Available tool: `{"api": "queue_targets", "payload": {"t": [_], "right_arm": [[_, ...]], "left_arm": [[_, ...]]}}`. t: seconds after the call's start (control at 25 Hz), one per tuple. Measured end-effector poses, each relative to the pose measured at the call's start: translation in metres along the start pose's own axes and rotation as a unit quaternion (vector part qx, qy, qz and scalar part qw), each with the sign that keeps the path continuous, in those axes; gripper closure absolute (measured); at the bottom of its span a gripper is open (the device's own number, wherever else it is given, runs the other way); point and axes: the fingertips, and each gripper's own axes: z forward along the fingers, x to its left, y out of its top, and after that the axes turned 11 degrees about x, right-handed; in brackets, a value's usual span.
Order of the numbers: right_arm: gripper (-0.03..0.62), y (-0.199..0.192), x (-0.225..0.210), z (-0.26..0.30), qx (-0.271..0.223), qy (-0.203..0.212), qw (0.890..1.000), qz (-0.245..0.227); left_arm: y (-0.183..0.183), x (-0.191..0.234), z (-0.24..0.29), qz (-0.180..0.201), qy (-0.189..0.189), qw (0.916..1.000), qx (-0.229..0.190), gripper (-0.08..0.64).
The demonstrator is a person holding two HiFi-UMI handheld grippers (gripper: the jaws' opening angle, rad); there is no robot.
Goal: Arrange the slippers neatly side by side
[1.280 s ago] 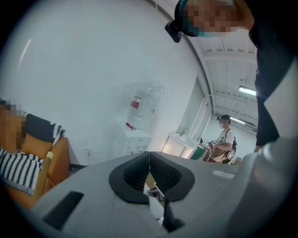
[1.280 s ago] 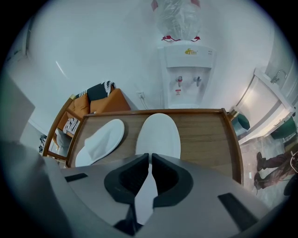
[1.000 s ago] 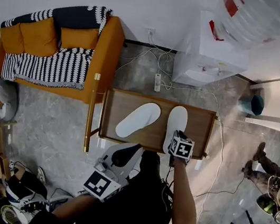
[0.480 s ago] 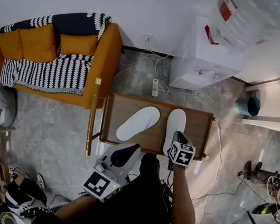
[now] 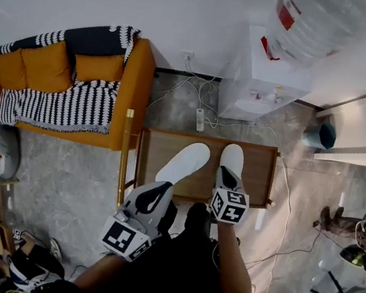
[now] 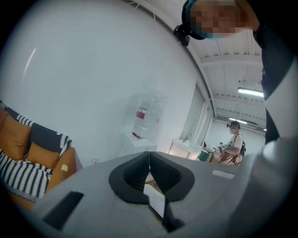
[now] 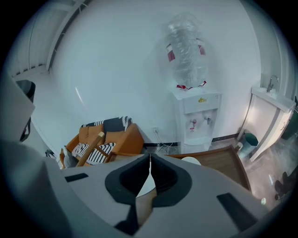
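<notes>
Two white slippers lie on a low wooden table [image 5: 155, 146]. The left slipper [image 5: 184, 161] is tilted, toe toward the far right. Beside it the right slipper [image 5: 231, 158] lies straight, its heel end hidden under my right gripper [image 5: 225, 175]. That gripper is shut and empty; its own view shows the right gripper [image 7: 150, 162] with jaws pressed together and a bit of slipper [image 7: 191, 161] beyond. My left gripper [image 5: 160, 190] hovers at the table's near edge, short of the tilted slipper. In its own view the left gripper [image 6: 149, 160] is shut on nothing.
An orange sofa [image 5: 68, 80] with a striped blanket stands left of the table. A water dispenser [image 5: 258, 78] and a power strip [image 5: 201, 119] with cables lie behind it. A white cabinet [image 5: 364, 132] is at the right. A person [image 6: 233, 142] stands far off.
Both grippers have drawn back toward me and sit lower in the head view. The right gripper's tip has pulled back along the right slipper's heel. The slippers lie as before.
</notes>
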Motion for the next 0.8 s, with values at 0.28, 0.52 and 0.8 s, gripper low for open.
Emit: {"api": "queue_targets", "payload": {"t": [0.28,0.52,0.8], "right_arm": [[0.574,-0.022,0.03,0.024,0.022,0.011,1.0,0.017],[0.572,-0.043,0.046,0.045,0.049,0.02,0.998,0.039],[0.571,-0.064,0.057,0.07,0.089,0.026,0.995,0.045]], "left_arm": [[-0.007,0.021,-0.008,0.001,-0.004,0.9999,0.011,0.543],[-0.015,0.034,-0.012,-0.001,-0.008,0.9998,0.02,0.543],[-0.02,0.041,-0.012,-0.004,-0.015,0.9996,0.025,0.543]]}}
